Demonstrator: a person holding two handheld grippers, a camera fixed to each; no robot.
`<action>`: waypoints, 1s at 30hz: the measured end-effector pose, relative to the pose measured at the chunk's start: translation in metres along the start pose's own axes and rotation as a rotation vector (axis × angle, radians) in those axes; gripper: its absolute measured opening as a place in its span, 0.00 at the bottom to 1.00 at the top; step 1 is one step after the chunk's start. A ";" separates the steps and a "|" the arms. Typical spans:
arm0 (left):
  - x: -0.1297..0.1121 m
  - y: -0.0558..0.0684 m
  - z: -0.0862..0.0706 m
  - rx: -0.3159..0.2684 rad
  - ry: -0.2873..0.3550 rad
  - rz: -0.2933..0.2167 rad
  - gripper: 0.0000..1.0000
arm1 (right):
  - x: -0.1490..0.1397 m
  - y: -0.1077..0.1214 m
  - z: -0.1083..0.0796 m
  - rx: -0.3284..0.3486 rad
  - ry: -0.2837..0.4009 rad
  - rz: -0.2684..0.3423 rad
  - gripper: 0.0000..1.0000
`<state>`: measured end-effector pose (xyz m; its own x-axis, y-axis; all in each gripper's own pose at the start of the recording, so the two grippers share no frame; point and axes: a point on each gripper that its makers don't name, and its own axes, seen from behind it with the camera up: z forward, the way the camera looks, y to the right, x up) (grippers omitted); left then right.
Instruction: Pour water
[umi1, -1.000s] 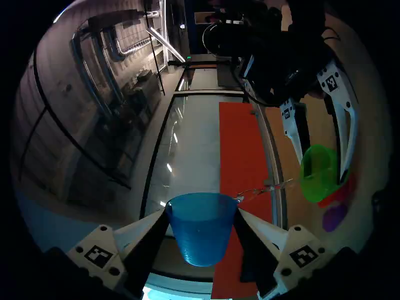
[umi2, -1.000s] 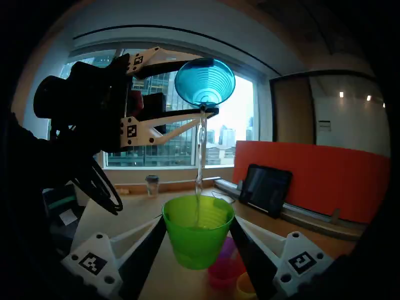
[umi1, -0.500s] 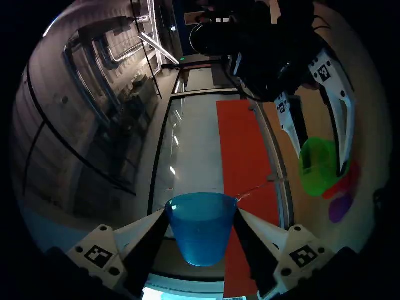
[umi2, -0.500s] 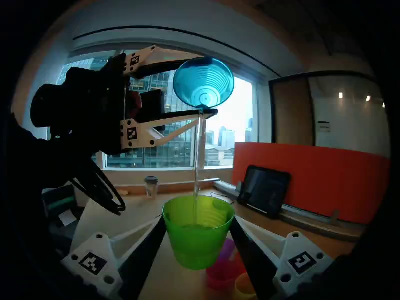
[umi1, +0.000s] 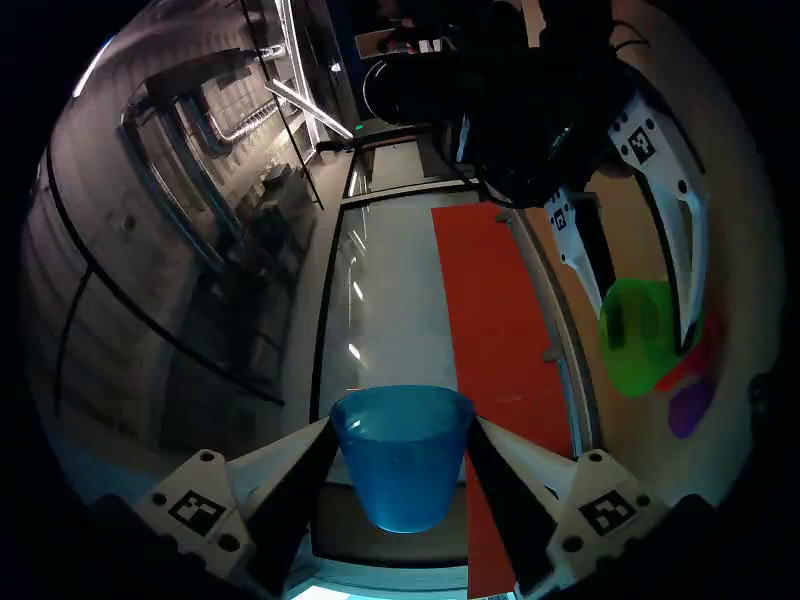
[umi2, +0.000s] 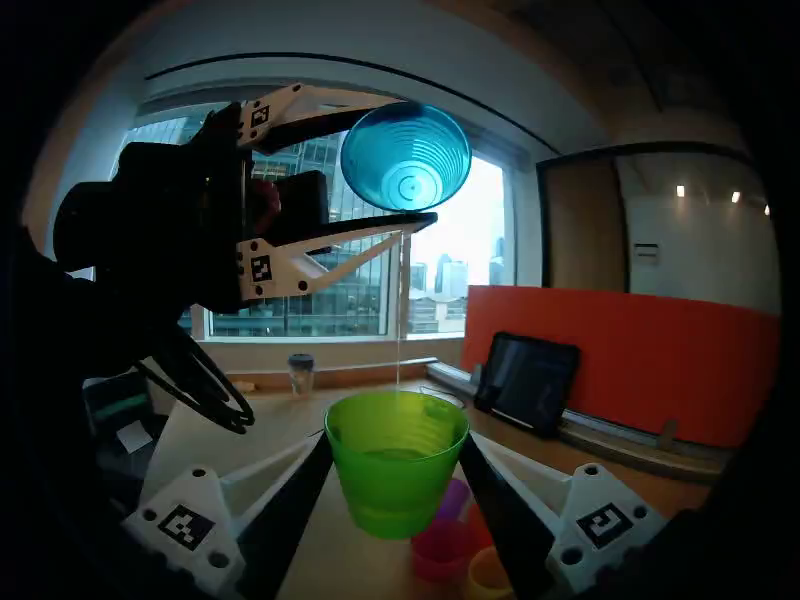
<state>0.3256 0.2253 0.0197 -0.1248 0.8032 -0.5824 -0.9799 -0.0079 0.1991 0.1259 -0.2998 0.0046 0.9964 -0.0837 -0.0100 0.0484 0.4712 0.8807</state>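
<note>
My left gripper (umi1: 400, 460) is shut on a blue cup (umi1: 402, 455), tipped onto its side so its mouth faces the right gripper view, where the blue cup (umi2: 405, 157) hangs high in the left gripper (umi2: 400, 160). A thin thread of water (umi2: 399, 320) falls from its rim into a green cup (umi2: 396, 462) with water in it. My right gripper (umi2: 396, 470) is shut on that green cup, held upright above the table (umi2: 330, 560). In the left gripper view the green cup (umi1: 637, 336) sits between the right gripper's white fingers (umi1: 690, 230).
Under the green cup stand pink, purple and yellow cups (umi2: 445, 545). An orange partition (umi2: 640, 360) and a dark tablet (umi2: 525, 382) stand at the right. A small cup (umi2: 299, 372) sits on the window sill. A dark sleeve and cables (umi2: 150, 300) fill the left.
The blue cup has tipped further and risen slightly. The stream of water has thinned from a thick flow to a fine thread. The green cup has stayed put.
</note>
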 end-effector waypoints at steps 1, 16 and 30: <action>0.000 0.000 0.000 0.001 0.000 0.001 0.87 | 0.000 0.000 0.000 0.000 0.000 0.001 0.90; -0.011 0.005 0.002 -0.007 -0.018 -0.168 0.87 | 0.001 0.002 -0.002 -0.009 0.005 0.008 0.90; -0.026 0.018 0.007 -0.023 -0.051 -0.573 0.87 | 0.001 0.011 -0.006 -0.029 0.016 0.020 0.90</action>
<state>0.3123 0.2088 0.0442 0.4340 0.7106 -0.5538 -0.8922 0.4244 -0.1546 0.1283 -0.2894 0.0110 0.9982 -0.0599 -0.0003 0.0302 0.4980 0.8667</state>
